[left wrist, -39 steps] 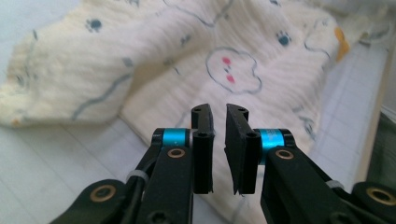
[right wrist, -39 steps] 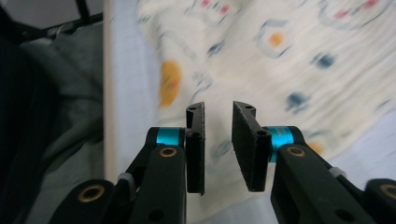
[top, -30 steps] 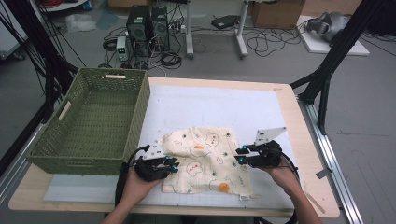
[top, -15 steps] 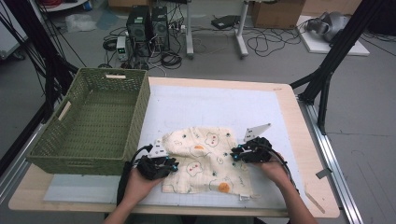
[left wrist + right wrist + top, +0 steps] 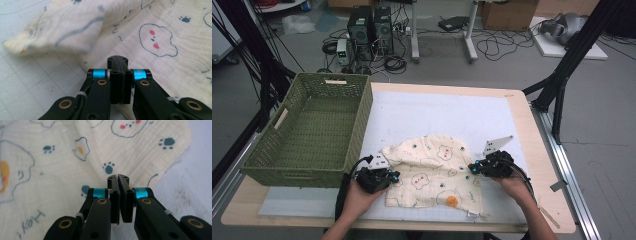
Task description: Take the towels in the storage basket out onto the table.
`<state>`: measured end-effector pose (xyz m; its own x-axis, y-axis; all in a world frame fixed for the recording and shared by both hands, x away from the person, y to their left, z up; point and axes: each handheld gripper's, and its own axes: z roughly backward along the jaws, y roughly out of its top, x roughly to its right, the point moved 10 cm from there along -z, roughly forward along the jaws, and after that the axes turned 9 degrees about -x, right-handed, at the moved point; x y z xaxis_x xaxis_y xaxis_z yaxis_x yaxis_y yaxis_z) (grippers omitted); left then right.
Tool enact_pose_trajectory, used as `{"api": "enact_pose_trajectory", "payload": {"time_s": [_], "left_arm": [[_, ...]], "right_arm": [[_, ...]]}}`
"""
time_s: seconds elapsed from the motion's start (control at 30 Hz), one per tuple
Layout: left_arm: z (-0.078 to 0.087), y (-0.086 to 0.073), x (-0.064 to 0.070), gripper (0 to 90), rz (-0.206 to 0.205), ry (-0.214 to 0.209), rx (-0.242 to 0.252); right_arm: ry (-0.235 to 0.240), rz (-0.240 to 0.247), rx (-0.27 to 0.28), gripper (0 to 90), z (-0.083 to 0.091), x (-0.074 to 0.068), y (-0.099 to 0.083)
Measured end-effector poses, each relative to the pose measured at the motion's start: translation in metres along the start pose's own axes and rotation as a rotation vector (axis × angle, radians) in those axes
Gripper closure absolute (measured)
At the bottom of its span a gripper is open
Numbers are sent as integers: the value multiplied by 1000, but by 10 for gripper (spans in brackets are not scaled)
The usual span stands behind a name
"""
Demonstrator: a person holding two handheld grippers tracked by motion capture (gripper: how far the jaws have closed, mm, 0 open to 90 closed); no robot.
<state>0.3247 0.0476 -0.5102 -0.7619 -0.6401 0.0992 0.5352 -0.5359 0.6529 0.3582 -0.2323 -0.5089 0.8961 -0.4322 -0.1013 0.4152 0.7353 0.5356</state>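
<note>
Grippers: both w/ jaws pressed together, nothing visibly pinched. Left gripper (image 5: 373, 178) sits at the cloth's left edge; right gripper (image 5: 490, 167) at its right edge. In left gripper view the tool (image 5: 117, 60) has tips over the cloth's edge, no fabric seen between them; same in right gripper view (image 5: 118, 178), tips over printed fabric near the border.

Table: wooden top (image 5: 537, 150) w/ white grid mat (image 5: 422, 115) on it.

Basket: green woven basket (image 5: 357, 125), at the table's left, just beside the cloth; looks empty.

Cloth: cream cloth w/ cloud and paw prints (image 5: 432, 175), near edge of mat, between the two grippers. Top-left corner folded over onto itself; fold (image 5: 62, 27) lies ahead-left of the left jaws.

Risk 1: judging by the shut jaws, a pull now would likely slide off the fabric, since no grip is made; cloth stays put or bunches.

Risk 2: if only one side catches, cloth prob. skews, fold gets worse.

Risk 3: left lift toward the basket could snag its rim, given how close it is.

Hand pose: forearms come in from the bottom of the high view, hands low, grippers angled inward toward each other, near flat to the mat.
</note>
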Motion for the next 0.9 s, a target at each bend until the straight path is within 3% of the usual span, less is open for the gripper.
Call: {"api": "enact_pose_trajectory", "payload": {"time_s": [0.1, 0.17, 0.23, 0.3, 0.43, 0.57, 0.67, 0.77, 0.9], "left_arm": [[3, -4, 2, 893, -3, -5, -13], [5, -3, 4, 890, 0, -16, -9], [8, 3, 6, 864, 1, -21, 18], [11, 12, 8, 843, 8, -26, 51], [20, 30, 8, 830, -2, -20, 98], [27, 47, 1, 791, 20, -16, 147], [28, 58, -10, 740, 61, 7, 186], [23, 65, -21, 685, 87, 49, 191], [12, 64, -28, 641, 110, 58, 160]], "right_arm": [[10, -3, 3, 888, 5, -6, -9], [44, -31, 41, 777, 9, -11, -8], [42, -34, 88, 755, 14, -11, 0], [17, -44, 102, 739, 16, -6, 8], [-31, -70, 117, 701, 16, 13, 29], [-69, -102, 113, 647, 8, 38, 48], [-90, -124, 99, 621, -3, 55, 58], [-101, -137, 80, 621, -13, 68, 64], [-83, -157, 63, 688, -27, 72, 65]]}}
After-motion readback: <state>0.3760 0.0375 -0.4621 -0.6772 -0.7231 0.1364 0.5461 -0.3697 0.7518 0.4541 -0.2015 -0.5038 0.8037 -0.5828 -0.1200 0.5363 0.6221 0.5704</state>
